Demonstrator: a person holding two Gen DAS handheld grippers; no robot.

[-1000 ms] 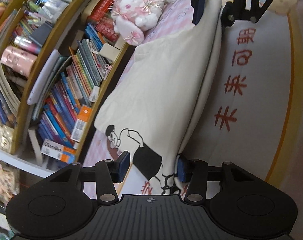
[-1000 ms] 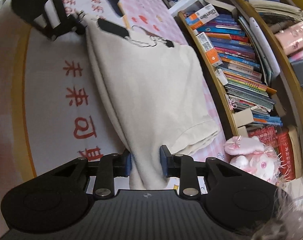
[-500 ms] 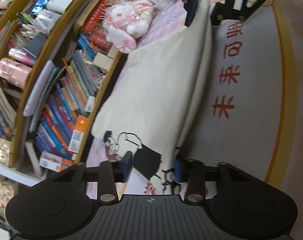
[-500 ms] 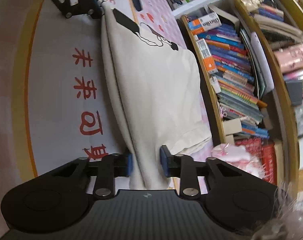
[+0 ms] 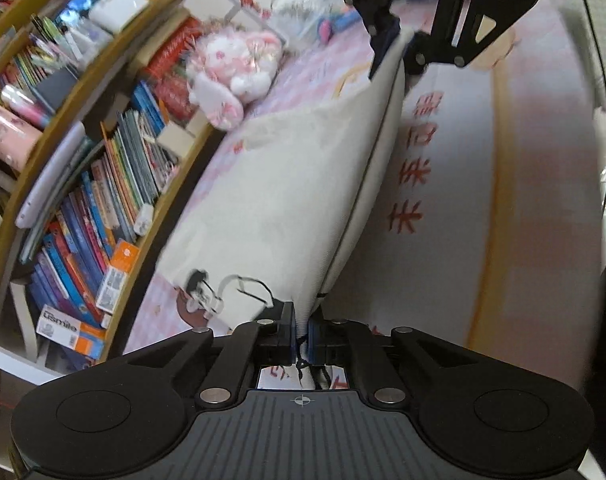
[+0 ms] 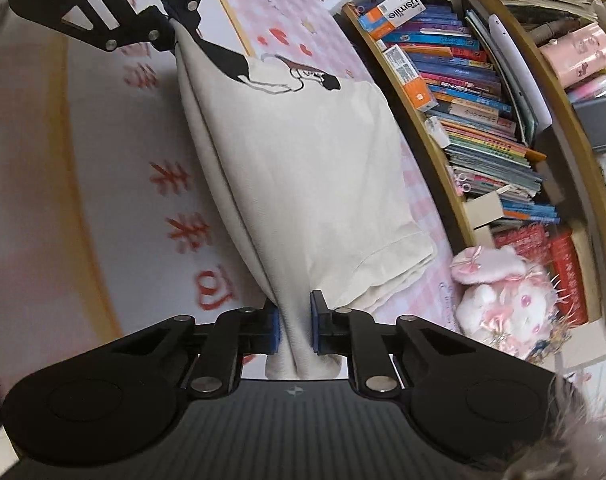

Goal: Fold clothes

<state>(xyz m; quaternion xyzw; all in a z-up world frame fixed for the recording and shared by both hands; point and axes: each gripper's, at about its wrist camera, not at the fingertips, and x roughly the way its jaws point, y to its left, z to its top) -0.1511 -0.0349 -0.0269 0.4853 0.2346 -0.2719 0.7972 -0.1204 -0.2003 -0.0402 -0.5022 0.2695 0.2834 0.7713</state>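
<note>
Left gripper (image 5: 302, 334) pinched on the shirt (image 5: 287, 200), right gripper (image 6: 295, 330) clamped on its far end; probably doubled, hanging stretched between them.

Even, soft indoor light in both views; no hard shadows, no clear source. Left-wrist view is motion-blurred: bookshelf (image 5: 83, 184), plush (image 5: 235, 68) and mat (image 5: 455, 200) lettering smear, esp. toward the top. Right-wrist view is sharper; shirt (image 6: 303, 168) print reads crisp, mat (image 6: 115, 184) characters slightly soft. Strong fisheye bend at edges, shelves (image 6: 503, 120) curve. Corners vignette to black. Gripper bodies in foreground stay sharp, w/ faint sheen on bolts.
</note>
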